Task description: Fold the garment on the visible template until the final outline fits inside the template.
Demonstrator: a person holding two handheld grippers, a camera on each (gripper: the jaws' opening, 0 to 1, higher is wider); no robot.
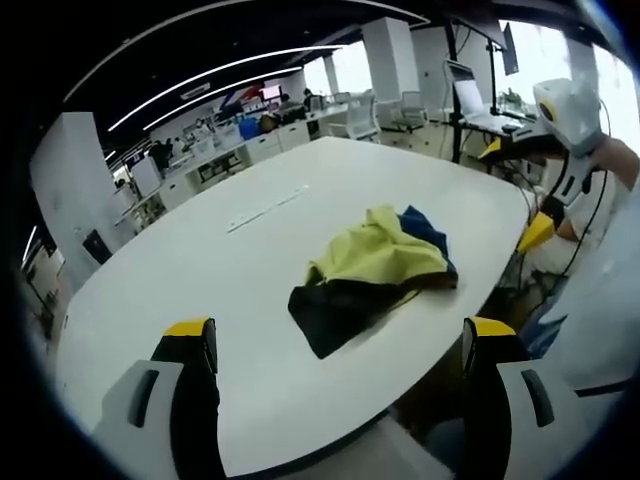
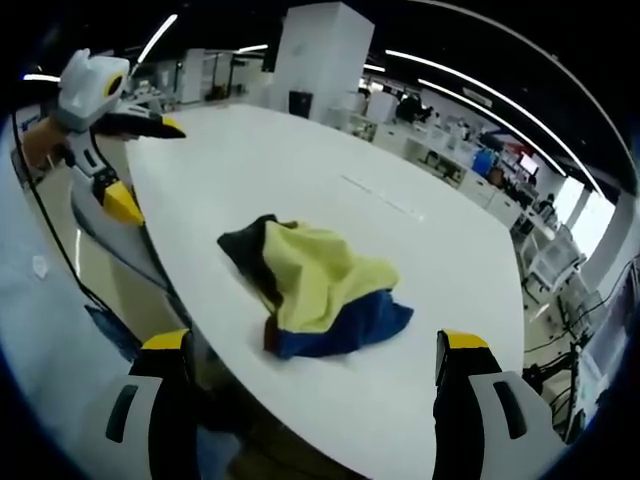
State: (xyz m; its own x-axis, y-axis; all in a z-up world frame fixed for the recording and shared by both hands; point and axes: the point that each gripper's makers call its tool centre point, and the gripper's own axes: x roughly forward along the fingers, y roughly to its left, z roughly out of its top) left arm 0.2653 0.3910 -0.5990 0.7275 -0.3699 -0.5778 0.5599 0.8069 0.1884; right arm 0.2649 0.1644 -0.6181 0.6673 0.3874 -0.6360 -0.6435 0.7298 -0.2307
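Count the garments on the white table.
1. A crumpled yellow, blue and black garment lies bunched near the white table edge; folds may hide more fabric. Both hand-held grippers are off it.

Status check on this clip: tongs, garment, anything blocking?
Left tongs open, empty. Right tongs open, empty. Garment crumpled in a heap on white table, untouched. Nothing in the way.

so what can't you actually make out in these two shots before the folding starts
- The template: faint marks on the table in the left gripper view, too small to trace an outline.
- The garment: crumpled in both views, so its own folds hide its type and underside.
- The near table edge: cut off by the left gripper and the right gripper jaws.
- Background desks: too small and blurred.
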